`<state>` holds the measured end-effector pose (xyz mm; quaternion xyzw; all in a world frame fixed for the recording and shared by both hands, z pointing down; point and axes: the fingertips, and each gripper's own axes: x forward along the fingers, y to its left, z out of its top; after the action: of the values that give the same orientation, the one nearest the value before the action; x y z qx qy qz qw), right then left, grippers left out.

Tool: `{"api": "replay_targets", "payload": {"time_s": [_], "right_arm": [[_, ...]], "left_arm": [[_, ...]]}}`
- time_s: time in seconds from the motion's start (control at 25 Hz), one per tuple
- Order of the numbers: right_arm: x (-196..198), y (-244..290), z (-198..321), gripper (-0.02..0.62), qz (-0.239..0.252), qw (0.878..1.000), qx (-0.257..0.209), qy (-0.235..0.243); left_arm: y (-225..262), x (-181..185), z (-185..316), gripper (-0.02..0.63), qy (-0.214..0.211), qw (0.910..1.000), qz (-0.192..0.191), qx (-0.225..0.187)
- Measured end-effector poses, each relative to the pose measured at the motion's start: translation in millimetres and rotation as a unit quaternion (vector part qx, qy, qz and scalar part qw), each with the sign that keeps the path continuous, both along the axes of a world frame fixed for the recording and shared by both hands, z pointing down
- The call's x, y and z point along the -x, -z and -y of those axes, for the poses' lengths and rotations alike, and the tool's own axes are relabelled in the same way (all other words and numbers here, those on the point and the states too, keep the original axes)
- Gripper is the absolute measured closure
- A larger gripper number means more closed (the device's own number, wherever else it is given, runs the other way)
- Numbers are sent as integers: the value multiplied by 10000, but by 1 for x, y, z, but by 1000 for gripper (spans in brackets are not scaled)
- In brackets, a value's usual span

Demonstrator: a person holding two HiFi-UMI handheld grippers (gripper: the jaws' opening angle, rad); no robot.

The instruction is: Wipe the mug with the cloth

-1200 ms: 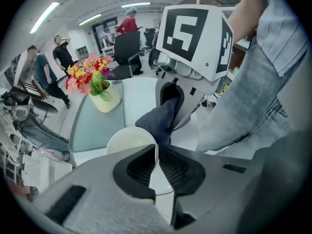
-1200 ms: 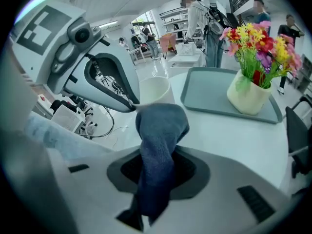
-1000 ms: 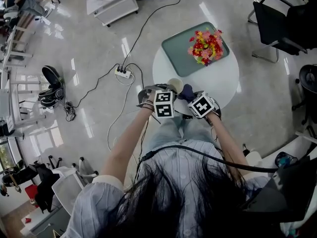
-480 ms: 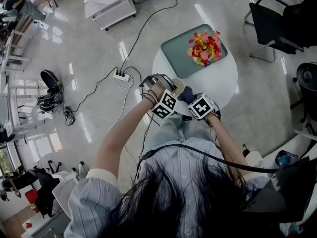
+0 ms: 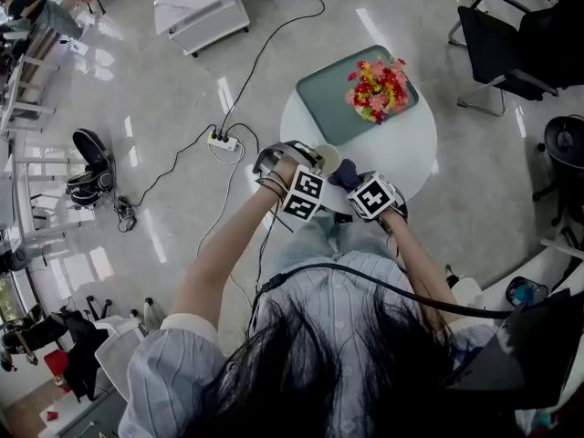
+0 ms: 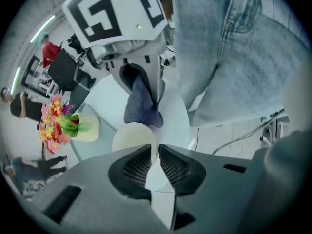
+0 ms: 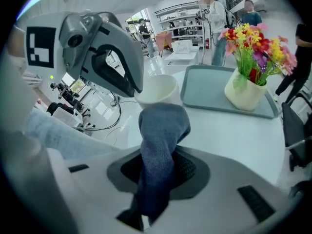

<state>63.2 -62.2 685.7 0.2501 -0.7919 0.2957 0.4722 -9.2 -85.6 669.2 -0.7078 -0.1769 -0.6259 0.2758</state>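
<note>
Right gripper view: right hand-held gripper (image 7: 157,177) clamps cloth (image 7: 163,130); mug (image 7: 157,89) at 12 o'clock, just beyond cloth tip; left hand-held gripper (image 6: 155,152) pinches mug rim.

Both arms reach forward and down, with the grippers close together and facing each other. The left gripper (image 6: 155,149) pinches the mug (image 6: 130,136) rim; the right gripper (image 7: 157,165) clamps the cloth (image 7: 163,128).
</note>
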Motion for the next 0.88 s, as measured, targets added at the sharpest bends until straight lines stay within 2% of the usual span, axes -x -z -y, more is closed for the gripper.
{"api": "replay_targets", "payload": {"time_s": [0.08,0.12,0.24,0.32,0.44,0.56,0.64,0.76,0.88], "right_arm": [[0,-2,-1,494,15,9999,60,-85],[1,-3,-1,494,33,9999,84,-109],[5,-2,-2,494,73,9998,117,-112],[5,-1,-3,494,82,9998,129,-105],[3,-1,-1,494,127,9996,182,-157],[3,-2,-2,494,169,9994,216,-195],[2,-3,-2,494,169,9994,215,-191],[4,-4,-2,494,170,9995,214,-186],[4,-5,-2,494,173,9994,216,-194]], "left_arm": [[7,-3,-2,568,625,9971,-298,307],[10,-5,-3,568,982,9929,-487,467],[22,-11,-2,568,2112,9687,-1040,793],[26,-16,-3,568,2697,9506,-1224,925],[25,-25,-6,568,3292,9279,-1384,1070],[18,-28,-5,569,3865,9051,-1471,984],[11,-28,-3,569,4131,8940,-1473,917],[4,-27,-4,569,4222,8906,-1461,856],[2,-27,-3,569,4022,9010,-1427,774]]}}
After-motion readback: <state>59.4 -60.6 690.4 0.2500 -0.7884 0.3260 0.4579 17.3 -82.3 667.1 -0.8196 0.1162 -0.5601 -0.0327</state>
